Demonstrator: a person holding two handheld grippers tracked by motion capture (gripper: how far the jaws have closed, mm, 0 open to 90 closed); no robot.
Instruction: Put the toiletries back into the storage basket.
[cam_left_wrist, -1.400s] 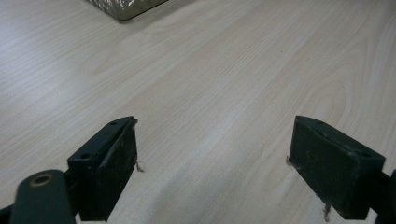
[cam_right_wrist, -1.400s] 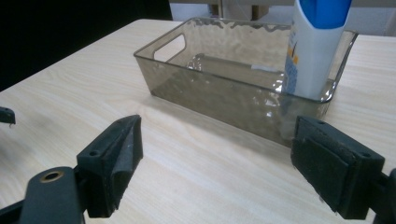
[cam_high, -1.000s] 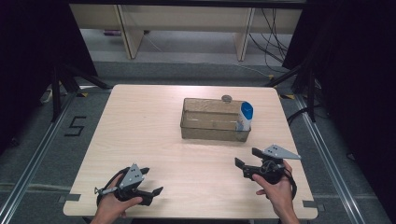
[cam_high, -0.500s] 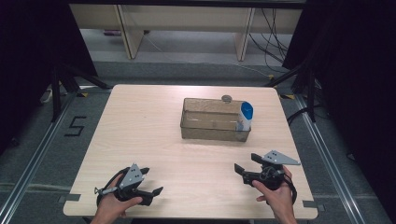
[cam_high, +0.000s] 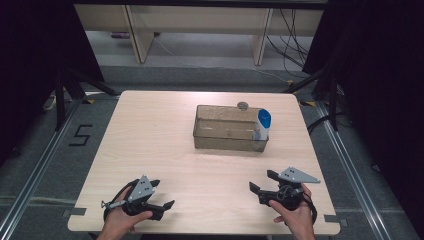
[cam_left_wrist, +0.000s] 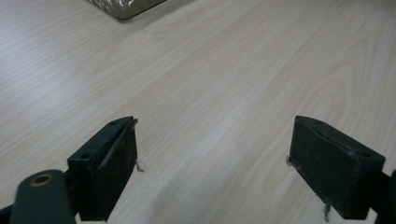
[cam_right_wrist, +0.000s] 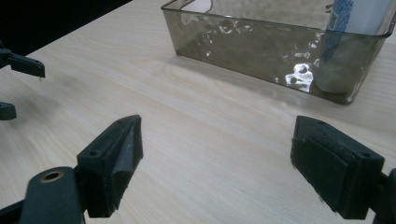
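A smoky clear plastic bin (cam_high: 227, 135) stands a little right of the table's middle. A white bottle with a blue top (cam_high: 263, 122) stands upright in its right end. My left gripper (cam_high: 163, 194) rests low at the near left of the table, open, with bare wood between its jaws (cam_left_wrist: 212, 158). Near the front right, my right gripper (cam_high: 260, 180) is also open and holds nothing. Its view looks across bare wood between its jaws (cam_right_wrist: 215, 163) to the bin (cam_right_wrist: 261, 42) and the bottle (cam_right_wrist: 355, 14).
A small round grey object (cam_high: 243, 105) sits just behind the bin's far wall. The wooden table (cam_high: 150, 135) is bare to the left. The left gripper's jaws (cam_right_wrist: 18, 65) show at the far left of the right gripper view. Dark floor and rails surround the table.
My right gripper has drawn back slightly toward the table's near edge, still open. The left gripper, bin and bottle have not moved.
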